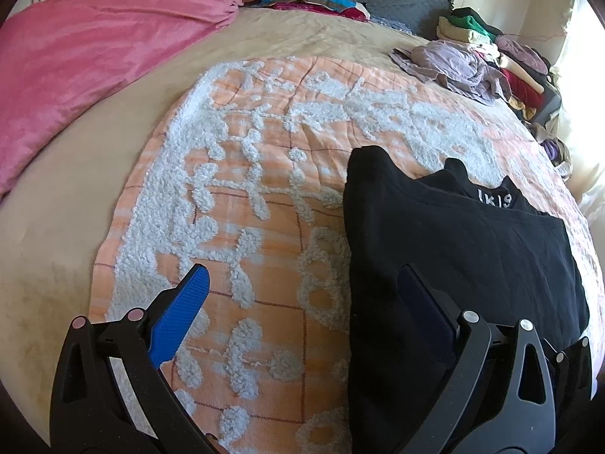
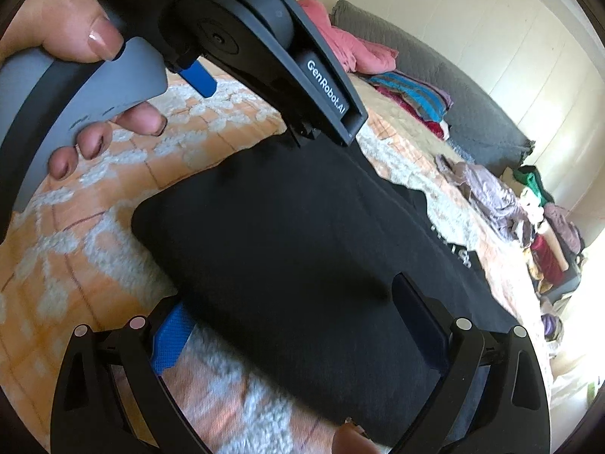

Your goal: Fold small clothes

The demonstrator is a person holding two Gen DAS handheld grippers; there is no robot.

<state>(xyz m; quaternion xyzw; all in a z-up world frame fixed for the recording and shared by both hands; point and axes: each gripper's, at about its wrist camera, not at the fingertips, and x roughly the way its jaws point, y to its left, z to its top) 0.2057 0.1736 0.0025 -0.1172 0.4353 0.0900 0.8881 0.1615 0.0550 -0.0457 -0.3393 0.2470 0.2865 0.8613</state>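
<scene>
Two open grippers over one black garment

We judge it soft, light and limp; best pinched at an edge or corner. It lies flat on the quilt, at 3 o'clock under our left gripper, and between the right gripper's wide-spread fingers; neither holds anything.

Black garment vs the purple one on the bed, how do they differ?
The black garment lies flat and smoothed on the orange blanket; the purple garment sits crumpled farther back by the clothes pile. The black one is between both open grippers; the purple one is untouched. Both rest on the bed.
</scene>
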